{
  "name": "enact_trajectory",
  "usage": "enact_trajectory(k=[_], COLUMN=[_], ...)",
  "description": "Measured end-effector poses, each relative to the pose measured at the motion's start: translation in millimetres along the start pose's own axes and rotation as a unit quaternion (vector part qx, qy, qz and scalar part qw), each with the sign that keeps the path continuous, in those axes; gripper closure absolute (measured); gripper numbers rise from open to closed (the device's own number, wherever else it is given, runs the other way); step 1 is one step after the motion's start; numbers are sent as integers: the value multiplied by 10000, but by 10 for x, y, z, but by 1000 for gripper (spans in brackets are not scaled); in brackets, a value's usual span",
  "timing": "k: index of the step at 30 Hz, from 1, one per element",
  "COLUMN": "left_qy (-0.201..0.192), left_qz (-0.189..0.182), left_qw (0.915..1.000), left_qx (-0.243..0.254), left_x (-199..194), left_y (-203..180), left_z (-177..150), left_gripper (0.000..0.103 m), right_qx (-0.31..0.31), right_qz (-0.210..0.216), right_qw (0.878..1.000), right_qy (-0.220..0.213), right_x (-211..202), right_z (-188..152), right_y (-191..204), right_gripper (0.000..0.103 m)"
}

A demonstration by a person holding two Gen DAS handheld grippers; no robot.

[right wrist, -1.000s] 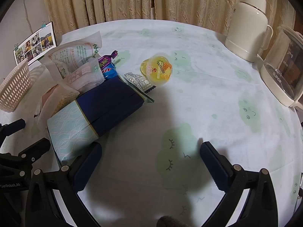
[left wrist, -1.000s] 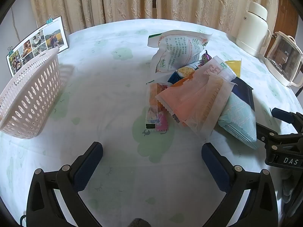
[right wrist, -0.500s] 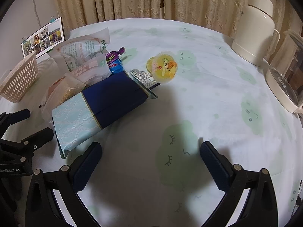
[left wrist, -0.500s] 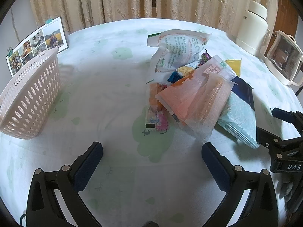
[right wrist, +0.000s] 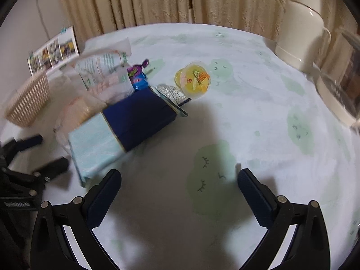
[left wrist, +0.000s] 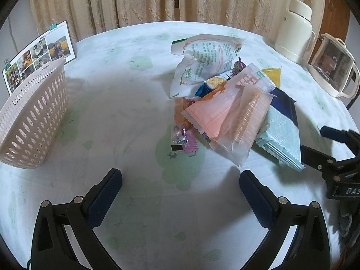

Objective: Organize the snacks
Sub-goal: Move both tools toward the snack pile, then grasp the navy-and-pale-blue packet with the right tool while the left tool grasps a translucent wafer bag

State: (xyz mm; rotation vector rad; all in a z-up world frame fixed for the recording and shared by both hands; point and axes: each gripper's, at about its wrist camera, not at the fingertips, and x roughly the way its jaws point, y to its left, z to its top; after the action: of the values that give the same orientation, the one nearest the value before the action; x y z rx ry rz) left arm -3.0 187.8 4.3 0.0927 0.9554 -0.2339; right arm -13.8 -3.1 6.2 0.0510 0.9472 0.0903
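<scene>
While both claws hang over the table: I see no snack in either one.
Left gripper [left wrist: 180,193]: fingers spread wide, nothing between them, low over the tablecloth [left wrist: 117,103], near side of the snack pile.
Right gripper [right wrist: 178,193]: fingers spread wide too, nothing held, over bare cloth right of the pile.
Snack pile: heaped mid-table; a pink wafer packet [left wrist: 216,114] lies on top, a crumpled white bag [left wrist: 207,60] behind it at the far side.
Blue packet [right wrist: 126,126]: dark blue and pale teal, on the pile's right edge, just beside the right gripper's left finger.
Jelly cup [right wrist: 193,79]: yellow, alone on the cloth, right of the pile and apart from it.
Basket [left wrist: 33,117]: pale, perforated, far left of the table, well apart from the snacks; its inside is hidden from me.
Right view: blurred, so small wrappers are probably candy, I cannot tell.
Far right: cream flask [left wrist: 292,29] and clear kettle [left wrist: 335,67].
</scene>
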Motion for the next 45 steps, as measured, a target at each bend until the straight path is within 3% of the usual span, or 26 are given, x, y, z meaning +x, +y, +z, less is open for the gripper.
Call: enact_trajectory(k=[4, 10, 19, 27, 32, 45], left_qy=[-165, -878, -1297, -1248, -1204, -1095], left_qz=[-209, -253, -165, -159, -183, -164], left_qw=[9992, 9931, 9826, 9835, 9836, 9861], left_qx=[-293, -731, -1321, -1299, -1328, -1242], left_x=[-80, -337, -477, -459, -438, -397], left_y=[105, 272, 509, 504, 503, 466], left_z=[-24, -67, -74, -84, -89, -78], left_gripper=[0, 0, 0, 0, 0, 0], right_qx=[221, 418, 363, 147, -259, 426], right_qz=[382, 760, 743, 496, -278, -541], right_qw=[9988, 9961, 9966, 9987, 9993, 9976], right_qy=[-219, -157, -26, -21, 21, -25], right_x=[-104, -5, 213, 225, 207, 10], right_z=[37, 205, 300, 279, 123, 3], right_y=[49, 239, 449, 509, 443, -63], right_gripper=[0, 0, 0, 1, 1, 1])
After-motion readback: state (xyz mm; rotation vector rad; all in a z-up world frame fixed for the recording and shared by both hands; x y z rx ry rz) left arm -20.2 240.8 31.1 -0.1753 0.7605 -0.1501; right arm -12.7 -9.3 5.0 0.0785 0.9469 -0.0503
